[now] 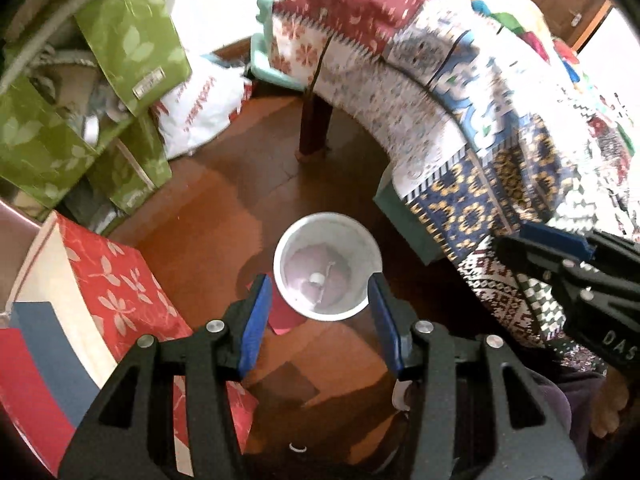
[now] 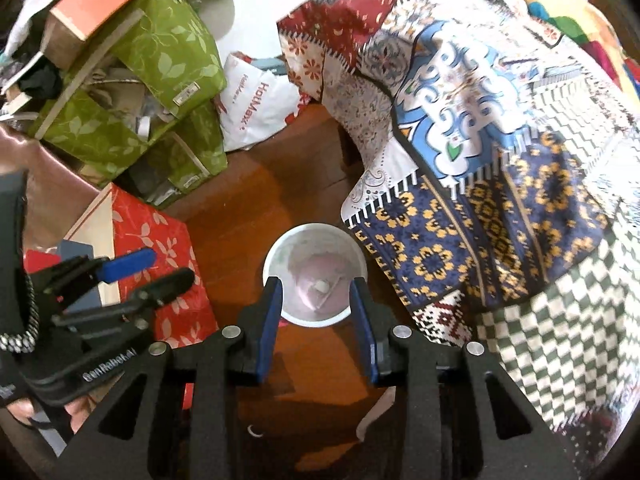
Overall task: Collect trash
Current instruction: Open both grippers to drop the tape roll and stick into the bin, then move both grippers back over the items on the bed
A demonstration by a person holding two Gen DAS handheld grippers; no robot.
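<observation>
A white bucket-like bin (image 1: 327,266) stands on the brown wooden floor, seen from above, with small scraps and a white bit at its bottom. It also shows in the right wrist view (image 2: 315,276). My left gripper (image 1: 320,292) hangs open above its near rim, nothing between the blue pads. My right gripper (image 2: 316,292) is open too, above the same bin and empty. Each gripper shows in the other's view: the right one (image 1: 536,248) at the right, the left one (image 2: 160,268) at the left. A red scrap (image 1: 282,314) lies on the floor beside the bin.
A patchwork quilt (image 2: 500,160) drapes over furniture at the right. Green leaf-print bags (image 2: 160,92) and a red leaf-print bag (image 2: 156,260) crowd the left. A white HotMax plastic bag (image 2: 256,108) lies behind. A dark furniture leg (image 1: 314,124) stands beyond the bin.
</observation>
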